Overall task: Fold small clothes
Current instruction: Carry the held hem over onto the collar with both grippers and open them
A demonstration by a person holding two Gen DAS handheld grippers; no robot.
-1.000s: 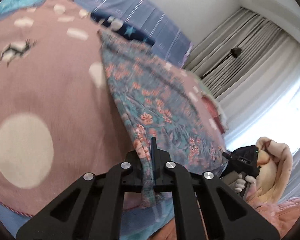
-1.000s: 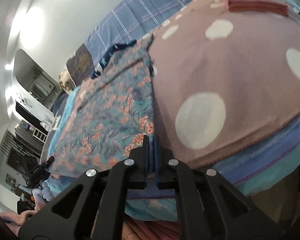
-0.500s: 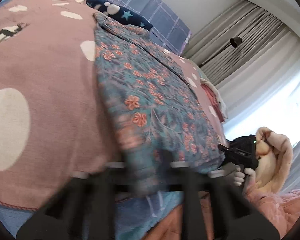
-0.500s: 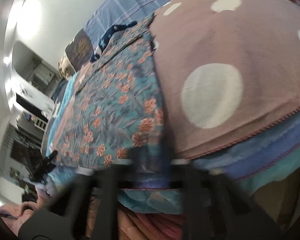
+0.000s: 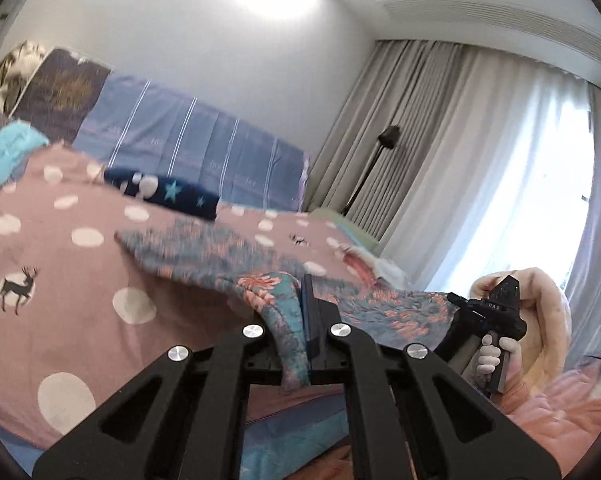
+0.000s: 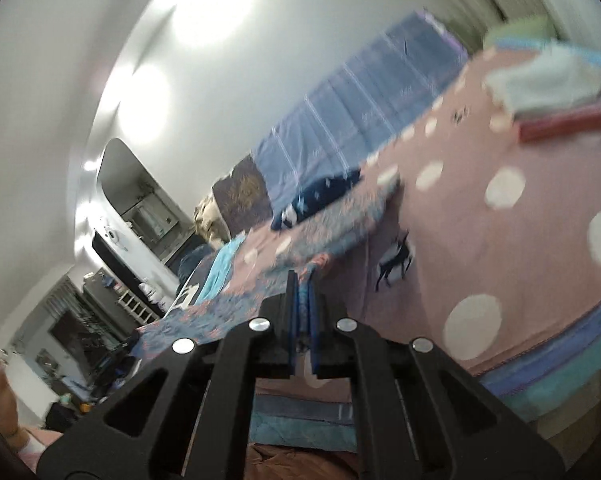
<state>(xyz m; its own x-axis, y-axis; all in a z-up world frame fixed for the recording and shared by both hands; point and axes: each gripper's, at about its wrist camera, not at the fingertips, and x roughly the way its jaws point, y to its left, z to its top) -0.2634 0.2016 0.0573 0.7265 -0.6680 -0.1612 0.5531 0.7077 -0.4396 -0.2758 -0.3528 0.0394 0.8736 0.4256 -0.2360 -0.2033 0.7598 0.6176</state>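
A teal floral garment (image 5: 228,256) with orange flowers is stretched in the air above the pink polka-dot bedspread (image 5: 60,288). My left gripper (image 5: 300,320) is shut on one near corner of it; the cloth hangs between its fingers. My right gripper (image 6: 302,312) is shut on the other near corner, and the garment (image 6: 228,312) runs from it to the left. The right gripper also shows in the left wrist view (image 5: 488,320), held by a gloved hand.
A navy star-print garment (image 5: 168,196) lies at the head of the bed by a blue striped pillow (image 5: 196,160). Folded clothes (image 6: 548,92) are stacked on the far right of the bed. Curtains (image 5: 440,160) and a floor lamp stand beyond it.
Both grippers have lifted the near edge of the floral garment up off the bed; it lay flat before. The views now tilt up toward the wall and ceiling.
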